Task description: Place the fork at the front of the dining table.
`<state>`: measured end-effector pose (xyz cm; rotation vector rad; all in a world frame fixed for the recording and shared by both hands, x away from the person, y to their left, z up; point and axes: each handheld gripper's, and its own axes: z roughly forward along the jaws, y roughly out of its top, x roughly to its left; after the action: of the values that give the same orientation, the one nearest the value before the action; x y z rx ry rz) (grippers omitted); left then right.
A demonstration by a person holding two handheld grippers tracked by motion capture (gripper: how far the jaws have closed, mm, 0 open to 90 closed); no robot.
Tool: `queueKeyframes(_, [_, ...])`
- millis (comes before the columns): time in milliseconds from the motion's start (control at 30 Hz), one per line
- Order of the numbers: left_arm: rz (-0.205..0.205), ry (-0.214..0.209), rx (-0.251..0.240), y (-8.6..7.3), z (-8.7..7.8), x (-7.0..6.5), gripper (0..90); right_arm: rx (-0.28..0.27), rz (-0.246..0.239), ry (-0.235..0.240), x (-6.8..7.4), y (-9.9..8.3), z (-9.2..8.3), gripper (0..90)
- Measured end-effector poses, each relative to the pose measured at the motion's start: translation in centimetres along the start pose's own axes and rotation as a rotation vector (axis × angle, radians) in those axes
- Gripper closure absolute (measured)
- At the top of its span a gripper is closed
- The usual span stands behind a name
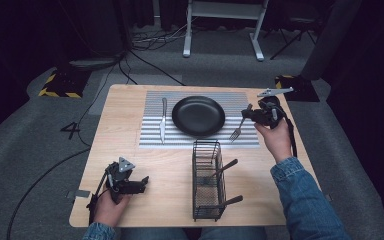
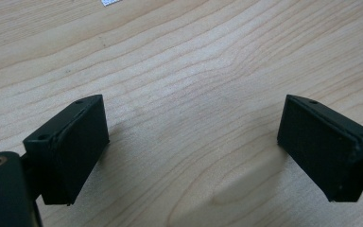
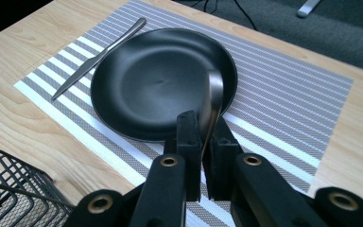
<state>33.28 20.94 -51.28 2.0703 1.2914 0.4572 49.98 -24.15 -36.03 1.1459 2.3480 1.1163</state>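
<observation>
At the lower left of the high view, the left gripper (image 1: 142, 182) rests low over the pale wooden table (image 1: 120, 145), held in the person's left hand (image 1: 109, 207); in the left gripper view its jaws stand wide apart over bare wood grain, with nothing between them. Further right, in the upper middle of the frame, a slim silver table knife (image 1: 163, 120) lies on the left part of a grey-and-white striped placemat (image 1: 152, 137), just beside a round black shallow plate (image 1: 198, 116). Below the plate, at lower centre, a black wire-mesh cutlery basket (image 1: 208, 180) stands on the wood with two dark-handled utensils (image 1: 223, 169) leaning out of it. At the right, the right gripper (image 1: 245, 116) is closed on the handle of a silver metal fork (image 1: 238, 127), which hangs tines down over the placemat's right part, just right of the plate. In the right gripper view the fork's handle (image 3: 211, 106) rises between the closed jaws in front of the plate (image 3: 160, 80).
</observation>
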Motion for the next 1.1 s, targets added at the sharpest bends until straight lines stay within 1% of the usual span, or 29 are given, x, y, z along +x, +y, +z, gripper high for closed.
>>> queueKeyframes(33, [0.000, 0.000, 0.000, 0.0, 0.0, 0.0, 9.7, 0.006, 0.006, -0.001, -0.1, -0.3, 0.4, 85.9])
queueKeyframes(67, [0.001, 0.000, 0.001, 0.0, 0.0, 0.0, 9.7, 0.006, 0.006, -0.001, -0.1, -0.3, 0.4, 85.9])
queueKeyframes(100, [0.000, 0.000, 0.000, 0.0, 0.0, 0.0, 9.7, 0.018, 0.010, -0.003, -0.2, -0.5, 0.8, 85.9])
queueKeyframes(200, [0.000, 0.000, 0.000, 0.0, 0.0, 0.0, 9.7, 0.025, 0.010, -0.004, -0.2, -0.7, 1.2, 85.6])
queueKeyframes(233, [0.000, 0.000, 0.000, 0.0, 0.0, 0.0, 9.7, 0.028, 0.011, -0.003, -0.1, -0.9, 1.5, 85.4])
queueKeyframes(267, [0.000, 0.000, 0.000, 0.0, 0.0, 0.0, 9.7, 0.028, 0.011, -0.003, -0.1, -0.9, 1.5, 85.4])
queueKeyframes(300, [0.000, 0.000, 0.000, 0.0, 0.0, 0.0, 9.7, 0.015, 0.012, 0.000, -0.1, -1.0, 1.6, 85.3])
queueKeyframes(333, [0.000, 0.000, 0.000, 0.0, 0.0, 0.0, 9.7, 0.004, 0.027, 0.003, -0.3, -1.3, 1.9, 85.1])
queueKeyframes(400, [0.000, 0.000, 0.000, 0.0, 0.0, 0.0, 9.7, 0.002, 0.034, 0.003, -0.4, -1.4, 2.0, 85.1])
queueKeyframes(500, [0.000, 0.000, 0.000, 0.0, 0.0, 0.0, 9.7, 0.017, 0.057, -0.002, -0.9, -1.8, 2.6, 84.9])
queueKeyframes(567, [0.000, 0.000, 0.000, 0.0, 0.0, 0.0, 9.7, 0.014, 0.070, -0.006, -1.2, -2.1, 3.1, 84.8])
queueKeyframes(667, [0.000, 0.000, 0.000, 0.0, 0.0, 0.0, 9.7, 0.008, 0.079, -0.003, -1.3, -2.3, 3.4, 84.8])
queueKeyframes(767, [0.001, 0.000, 0.000, 0.0, 0.0, 0.0, 9.7, 0.011, 0.079, -0.016, -1.3, -2.4, 4.1, 84.5])
queueKeyframes(833, [0.001, 0.000, 0.000, 0.0, 0.0, 0.0, 9.7, 0.009, 0.085, -0.014, -1.4, -2.5, 4.6, 84.5])
queueKeyframes(900, [0.000, 0.000, 0.000, 0.0, 0.0, 0.0, 9.7, 0.015, 0.089, -0.017, -1.5, -2.6, 5.0, 84.3])
queueKeyframes(933, [0.001, 0.000, 0.001, 0.0, 0.0, 0.0, 9.7, 0.026, 0.091, -0.017, -1.5, -2.8, 5.5, 84.3])
queueKeyframes(967, [0.001, 0.000, 0.001, 0.0, 0.0, 0.0, 9.7, 0.026, 0.091, -0.017, -1.5, -2.8, 5.5, 84.3])
queueKeyframes(1033, [0.000, 0.000, 0.000, 0.0, 0.0, 0.0, 9.7, 0.053, 0.087, -0.020, -1.4, -3.0, 6.3, 84.4])
queueKeyframes(1067, [0.000, 0.000, 0.000, 0.0, 0.0, 0.0, 9.7, 0.053, 0.087, -0.020, -1.4, -3.0, 6.3, 84.4])
queueKeyframes(1100, [0.000, 0.000, 0.000, 0.0, 0.0, 0.0, 9.7, 0.069, 0.085, -0.019, -1.3, -3.3, 6.8, 84.4])
